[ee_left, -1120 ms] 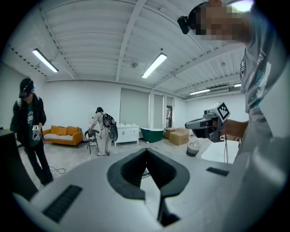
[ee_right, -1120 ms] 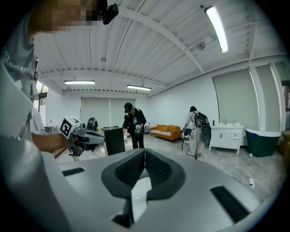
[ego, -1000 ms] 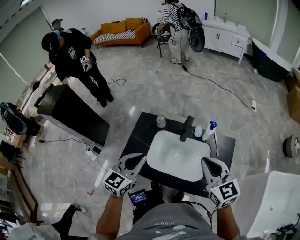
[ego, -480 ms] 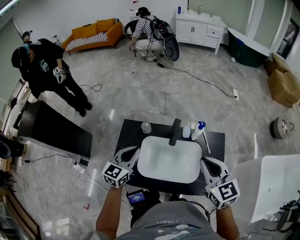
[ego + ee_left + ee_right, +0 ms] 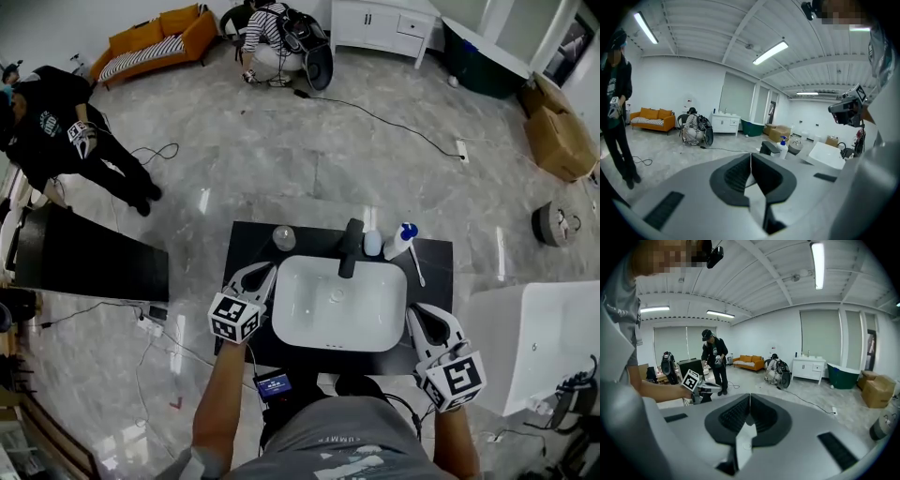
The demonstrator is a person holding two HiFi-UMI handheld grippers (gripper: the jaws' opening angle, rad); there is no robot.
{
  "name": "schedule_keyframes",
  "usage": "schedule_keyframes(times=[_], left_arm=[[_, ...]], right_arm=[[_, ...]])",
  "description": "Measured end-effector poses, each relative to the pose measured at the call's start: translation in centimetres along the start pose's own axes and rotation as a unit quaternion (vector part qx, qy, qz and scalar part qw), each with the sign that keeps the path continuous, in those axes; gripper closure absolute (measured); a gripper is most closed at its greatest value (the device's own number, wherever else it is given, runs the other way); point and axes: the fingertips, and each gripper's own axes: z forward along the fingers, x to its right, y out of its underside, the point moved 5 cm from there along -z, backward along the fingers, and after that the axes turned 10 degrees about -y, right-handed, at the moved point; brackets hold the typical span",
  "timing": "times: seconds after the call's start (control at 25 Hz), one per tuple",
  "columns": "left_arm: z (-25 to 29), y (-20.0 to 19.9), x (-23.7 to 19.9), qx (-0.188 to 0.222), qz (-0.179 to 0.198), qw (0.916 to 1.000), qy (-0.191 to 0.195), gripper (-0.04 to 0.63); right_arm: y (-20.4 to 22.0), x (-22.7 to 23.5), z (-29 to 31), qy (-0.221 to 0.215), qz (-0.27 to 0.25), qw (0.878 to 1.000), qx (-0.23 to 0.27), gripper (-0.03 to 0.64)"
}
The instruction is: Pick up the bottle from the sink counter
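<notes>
The bottle (image 5: 401,241) is a white spray bottle with a blue top. It stands upright at the back right of the black sink counter (image 5: 436,281), right of the black faucet (image 5: 349,247). In the left gripper view the bottle (image 5: 783,147) shows small beyond the jaws. My left gripper (image 5: 265,270) is shut and empty at the basin's left edge, far from the bottle. My right gripper (image 5: 419,311) is shut and empty at the counter's front right corner, well short of the bottle. Both gripper views show the left gripper (image 5: 751,157) and the right gripper (image 5: 750,397) with jaws meeting on nothing.
A white basin (image 5: 309,319) fills the counter's middle. A small pale container (image 5: 373,244) stands beside the bottle, a thin stick (image 5: 415,268) lies right of it, and a clear glass (image 5: 284,237) sits at the back left. A white tub (image 5: 544,337) is at the right. People stand far off.
The left gripper has moved forward along the basin's left side. The head view has shifted, so the counter sits a little higher and more central. The right gripper has hardly moved.
</notes>
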Motion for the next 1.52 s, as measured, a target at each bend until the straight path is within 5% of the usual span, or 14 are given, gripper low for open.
schedule_keyframes(times=[0.36, 0.88, 1.32, 1.52], left_arm=[[5.1, 2.9, -2.2, -0.018, 0.009, 0.9998, 0.003, 0.58], [9.6, 6.6, -3.9, -0.041, 0.027, 0.9986, -0.017, 0.418], [13.4, 8.6, -4.7, -0.039, 0.043, 0.9976, -0.037, 0.211], [14.5, 9.2, -4.7, -0.046, 0.05, 0.9971, -0.036, 0.187]], right_arm=[[1.0, 0.2, 0.9, 0.021, 0.018, 0.999, -0.036, 0.614], [2.5, 0.4, 2.2, 0.027, 0.037, 0.996, -0.07, 0.614], [3.6, 0.4, 3.3, 0.026, 0.054, 0.994, -0.094, 0.614], [4.2, 0.2, 3.3, 0.03, 0.061, 0.992, -0.102, 0.614]])
